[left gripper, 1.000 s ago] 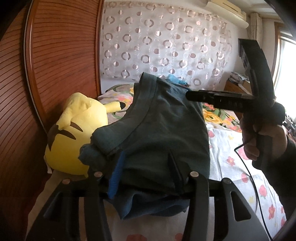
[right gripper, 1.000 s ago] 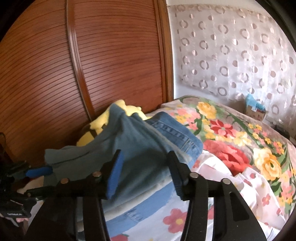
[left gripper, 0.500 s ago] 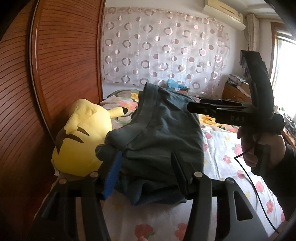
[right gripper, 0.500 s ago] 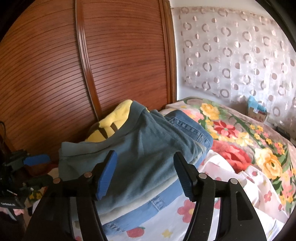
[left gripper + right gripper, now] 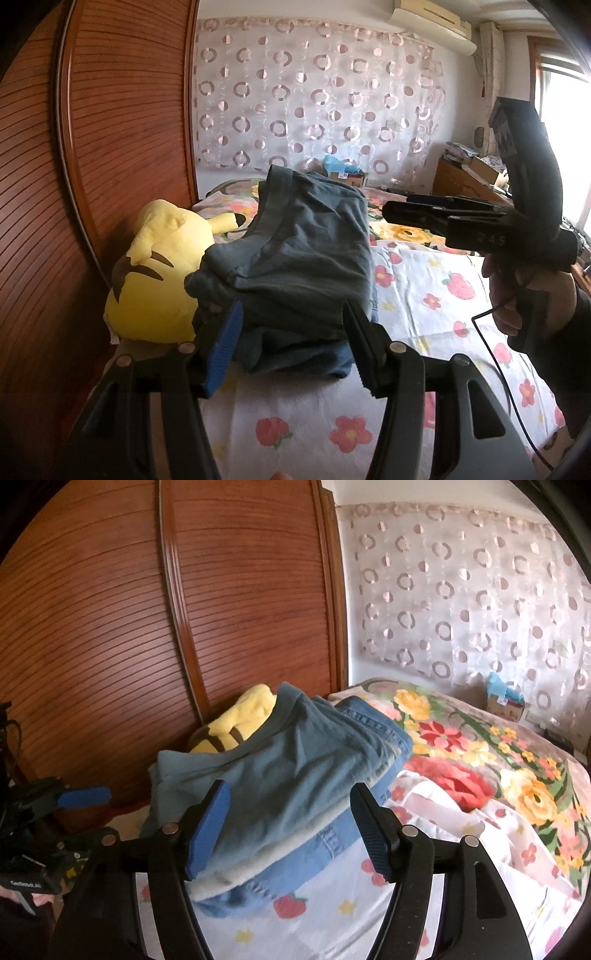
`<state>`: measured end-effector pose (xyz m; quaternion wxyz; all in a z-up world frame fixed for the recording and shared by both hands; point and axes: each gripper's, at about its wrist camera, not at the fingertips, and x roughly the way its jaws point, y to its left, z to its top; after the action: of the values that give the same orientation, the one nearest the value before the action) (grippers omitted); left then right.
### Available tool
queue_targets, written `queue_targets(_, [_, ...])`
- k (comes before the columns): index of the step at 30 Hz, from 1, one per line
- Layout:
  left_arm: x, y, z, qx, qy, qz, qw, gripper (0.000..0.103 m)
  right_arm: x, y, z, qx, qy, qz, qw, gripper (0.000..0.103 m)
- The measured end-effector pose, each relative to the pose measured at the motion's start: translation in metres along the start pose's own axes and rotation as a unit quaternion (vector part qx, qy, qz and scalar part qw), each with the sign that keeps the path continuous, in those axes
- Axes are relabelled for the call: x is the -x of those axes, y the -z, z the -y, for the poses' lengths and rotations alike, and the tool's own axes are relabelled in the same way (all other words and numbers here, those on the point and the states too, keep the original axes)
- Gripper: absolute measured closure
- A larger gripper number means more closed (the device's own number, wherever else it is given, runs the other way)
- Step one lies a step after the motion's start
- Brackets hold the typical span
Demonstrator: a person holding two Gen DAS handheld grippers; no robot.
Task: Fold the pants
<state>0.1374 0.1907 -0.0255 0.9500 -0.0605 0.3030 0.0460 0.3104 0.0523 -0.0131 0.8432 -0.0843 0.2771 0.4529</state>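
On bed [image 5: 424, 295] — folded pants [image 5: 306, 258]

Little legible text.

- Right gripper [image 5: 399, 212], seen from the left wrist view: pale characters on the side of its black body, near the handle. They look like "04S" or "D4S"; the first character cannot be made out for sure.
- Left gripper [image 5: 83, 796], seen from the right wrist view at the far left edge: a small white printed word on the black housing low down. It is too small and blurred to read reliably.
- Small box [image 5: 504, 706] at the far edge of the bed, under the curtain: printed marks on its face, too small to read.

No other writing, numbers or signs can be read.
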Motion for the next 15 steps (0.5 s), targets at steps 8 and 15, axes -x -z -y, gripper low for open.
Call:
queue_targets(8, [0.026, 0.009, 0.027, -0.02, -0.009, 0.009, 0.9997, 0.047, 0.042, 0.02, -0.01, -0.009, 0.021, 0.011, 1.0, 0.032])
queue_targets(15, [0.033, 0.011, 0.042, -0.009, -0.016, 0.006, 0.9998, 0.047, 0.085, 0.044, -0.014, -0.023, 0.046, 0.023, 0.998, 0.031])
